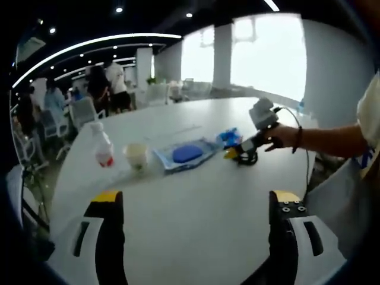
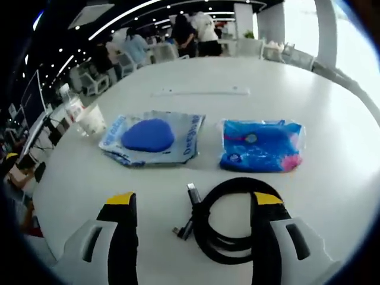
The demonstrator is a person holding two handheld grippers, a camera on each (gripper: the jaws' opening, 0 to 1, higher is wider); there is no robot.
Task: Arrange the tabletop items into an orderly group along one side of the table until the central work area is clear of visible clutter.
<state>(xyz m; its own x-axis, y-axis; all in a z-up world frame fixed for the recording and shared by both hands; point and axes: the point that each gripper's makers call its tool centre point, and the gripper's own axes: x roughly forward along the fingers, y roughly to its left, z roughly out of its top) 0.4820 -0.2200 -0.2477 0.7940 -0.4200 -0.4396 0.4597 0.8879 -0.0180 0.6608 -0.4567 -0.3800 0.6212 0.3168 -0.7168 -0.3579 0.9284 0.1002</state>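
2 open jaws straddle the coiled cable (image 2: 228, 219).

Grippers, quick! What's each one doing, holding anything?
Left gripper: open, holding nothing, over bare table.
Right gripper: open, holding nothing, jaws either side of the black cable.

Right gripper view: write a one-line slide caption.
Open right hand-held gripper poised over a coiled black cable, with a blue packet and a clear bag beyond on the white table.
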